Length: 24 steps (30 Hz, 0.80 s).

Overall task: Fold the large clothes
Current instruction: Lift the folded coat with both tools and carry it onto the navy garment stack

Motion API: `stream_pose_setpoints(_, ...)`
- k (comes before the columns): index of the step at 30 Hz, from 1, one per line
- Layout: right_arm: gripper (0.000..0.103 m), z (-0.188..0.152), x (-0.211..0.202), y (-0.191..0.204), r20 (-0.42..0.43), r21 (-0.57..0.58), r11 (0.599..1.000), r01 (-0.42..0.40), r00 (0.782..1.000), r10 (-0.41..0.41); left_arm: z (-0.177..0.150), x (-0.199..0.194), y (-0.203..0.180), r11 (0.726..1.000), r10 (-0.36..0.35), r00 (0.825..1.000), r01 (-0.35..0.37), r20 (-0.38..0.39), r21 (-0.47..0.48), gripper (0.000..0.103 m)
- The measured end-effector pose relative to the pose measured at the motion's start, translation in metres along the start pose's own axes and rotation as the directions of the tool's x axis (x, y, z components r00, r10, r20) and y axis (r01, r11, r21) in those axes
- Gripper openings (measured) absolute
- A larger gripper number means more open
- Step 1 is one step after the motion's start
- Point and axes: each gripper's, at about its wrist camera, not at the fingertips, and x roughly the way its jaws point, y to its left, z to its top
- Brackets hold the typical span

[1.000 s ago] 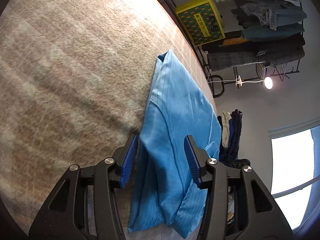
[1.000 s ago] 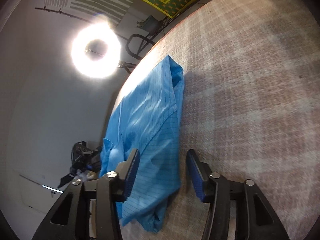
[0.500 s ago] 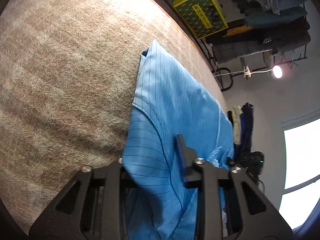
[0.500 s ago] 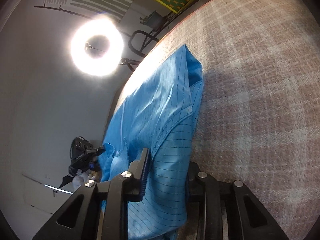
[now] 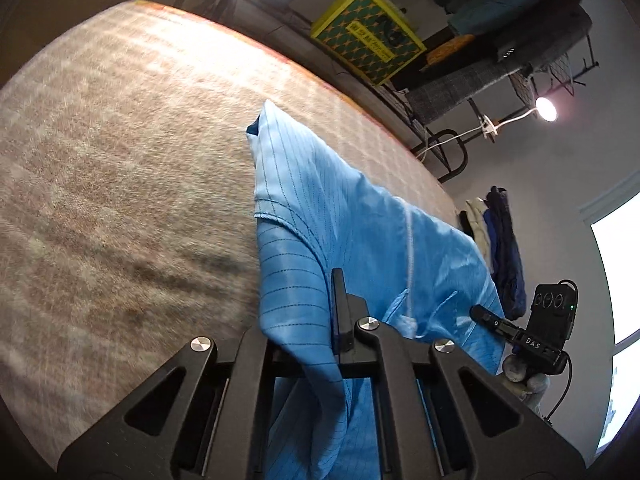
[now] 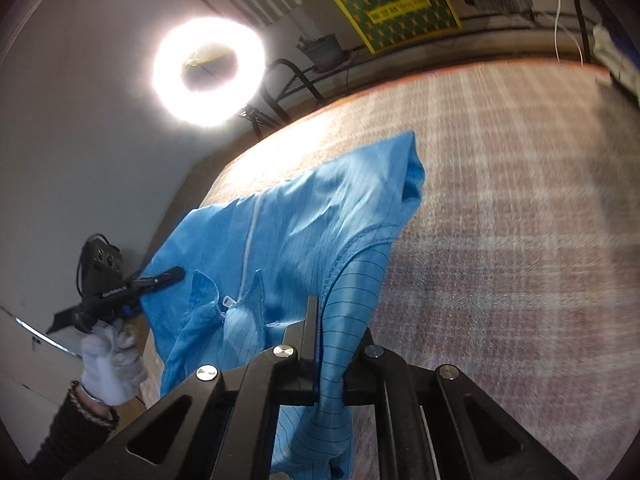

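A light blue pinstriped garment (image 5: pixel 360 232) with a white zip lies along the edge of a brown checked cloth surface (image 5: pixel 120 160). My left gripper (image 5: pixel 304 320) is shut on its near edge, which hangs lifted between the jaws. In the right wrist view the same garment (image 6: pixel 304 224) spreads from its far sleeve to my right gripper (image 6: pixel 336 332), which is shut on another part of the near edge. The other gripper (image 6: pixel 160 276), held by a white-gloved hand (image 6: pixel 108 352), shows at the left, pinching the garment.
A yellow and green patterned box (image 5: pixel 368 40) and a rack of folded clothes (image 5: pixel 500 32) stand beyond the surface's far edge. A ring light (image 6: pixel 208 70) glares at the left. Dark clothes (image 5: pixel 500 248) hang off the right side.
Both grippers went from open around the garment's edge to shut on it. They have since lifted the edge off the surface, and the cloth now hangs between the jaws.
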Motion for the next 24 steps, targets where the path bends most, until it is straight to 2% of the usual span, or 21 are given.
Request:
stream_pose_setpoints(5, 0.003, -0.007, -0.03, 0.016, 0.02, -0.043, 0.999, 0.03, 0.999, -0.029, -0.012, -0.012, -0.025, 0.999, -0.017, 1.0, 0.017, -0.005, 0.033, 0.003)
stream_pose_setpoints(13, 0.003, -0.022, -0.096, 0.007, 0.076, -0.082, 0.993, 0.089, 0.994, -0.082, -0.029, -0.022, -0.083, 0.993, -0.062, 0.998, 0.063, -0.015, 0.1, 0.003)
stream_pose_setpoints(24, 0.002, -0.029, -0.203, -0.03, 0.152, -0.11, 0.972, 0.208, 0.97, -0.19, -0.043, 0.016, -0.189, 0.97, -0.166, 0.984, 0.174, -0.059, 0.171, 0.003)
